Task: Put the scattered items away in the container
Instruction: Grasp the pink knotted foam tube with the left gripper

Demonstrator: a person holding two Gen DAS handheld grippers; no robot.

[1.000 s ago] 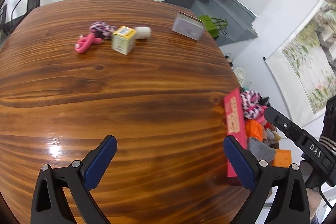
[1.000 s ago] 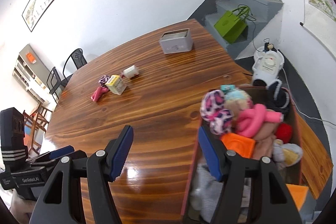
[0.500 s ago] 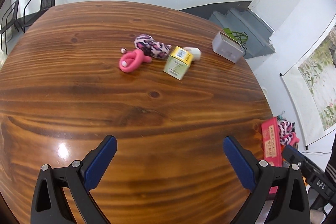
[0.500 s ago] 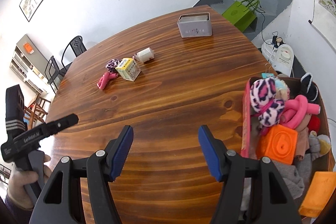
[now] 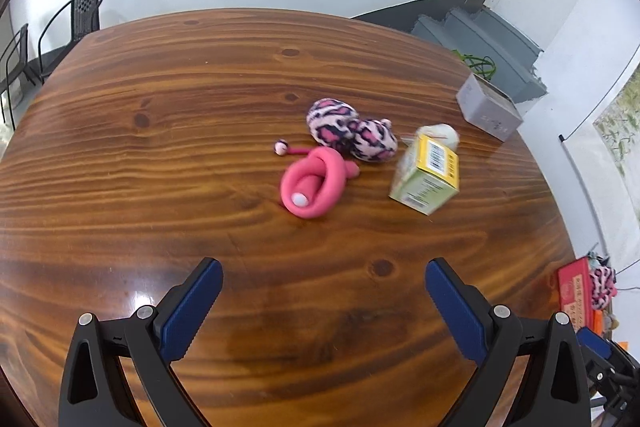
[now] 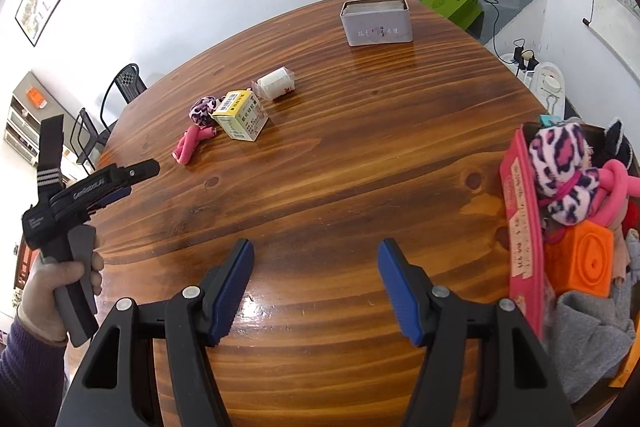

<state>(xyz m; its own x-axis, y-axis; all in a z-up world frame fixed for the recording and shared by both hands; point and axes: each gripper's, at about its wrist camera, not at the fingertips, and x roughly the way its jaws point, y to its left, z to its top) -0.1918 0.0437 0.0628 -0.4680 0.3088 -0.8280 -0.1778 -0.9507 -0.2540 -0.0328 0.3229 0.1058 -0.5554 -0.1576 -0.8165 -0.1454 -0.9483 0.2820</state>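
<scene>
Left gripper (image 5: 323, 301) now closer to pink toy (image 5: 313, 182) & yellow box (image 5: 426, 171) vs 0.5 s ago. Both grippers' jaws wide apart, holding nothing; right gripper (image 6: 316, 281) farther from bin (image 6: 520, 219).

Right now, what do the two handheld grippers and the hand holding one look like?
Both grippers, the left gripper and the right gripper, have black plastic frames with silver screws and ribbed blue pads on the fingers. In the right wrist view, the left one has a grey trigger handle, white lettering and a black strap with white stripes. The left hand is bare, with a dark purple sleeve.
</scene>
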